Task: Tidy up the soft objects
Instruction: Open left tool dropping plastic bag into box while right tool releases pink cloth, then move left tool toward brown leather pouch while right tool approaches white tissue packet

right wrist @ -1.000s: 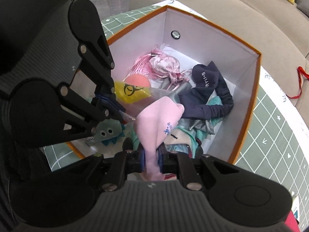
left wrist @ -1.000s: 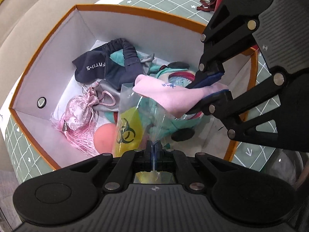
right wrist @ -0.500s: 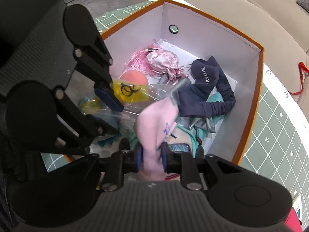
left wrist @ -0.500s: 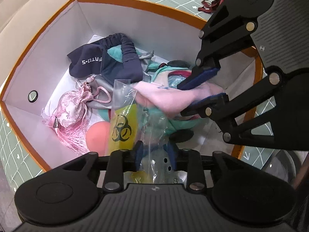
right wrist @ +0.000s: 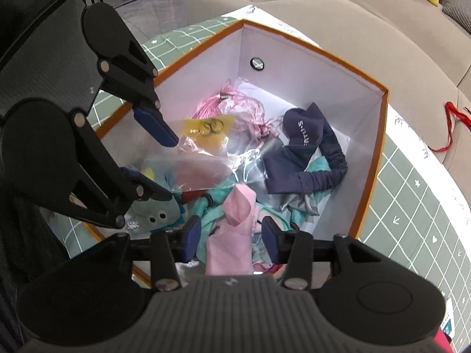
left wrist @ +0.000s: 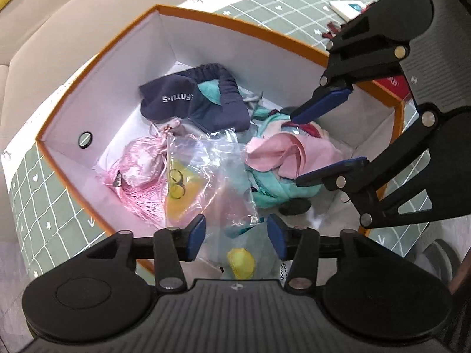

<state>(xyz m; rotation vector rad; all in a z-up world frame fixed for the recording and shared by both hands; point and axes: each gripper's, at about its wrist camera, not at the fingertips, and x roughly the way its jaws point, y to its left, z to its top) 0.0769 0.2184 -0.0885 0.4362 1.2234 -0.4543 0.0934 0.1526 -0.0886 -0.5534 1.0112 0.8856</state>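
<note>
Pink cloth (right wrist: 235, 229) lies released between the right gripper (right wrist: 232, 235) pads, whose jaws have just been opening. Likewise freed by the just-opened left gripper (left wrist: 235, 234), the clear plastic bag (left wrist: 206, 176) is dropped into the orange-rimmed box (left wrist: 241, 23) beside the navy cap (left wrist: 191, 103).

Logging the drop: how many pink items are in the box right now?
2, perhaps more underneath: the pink tasselled pouch near the wall with the round hole, and the pink cloth on the teal plush, between the open right gripper fingers.
</note>
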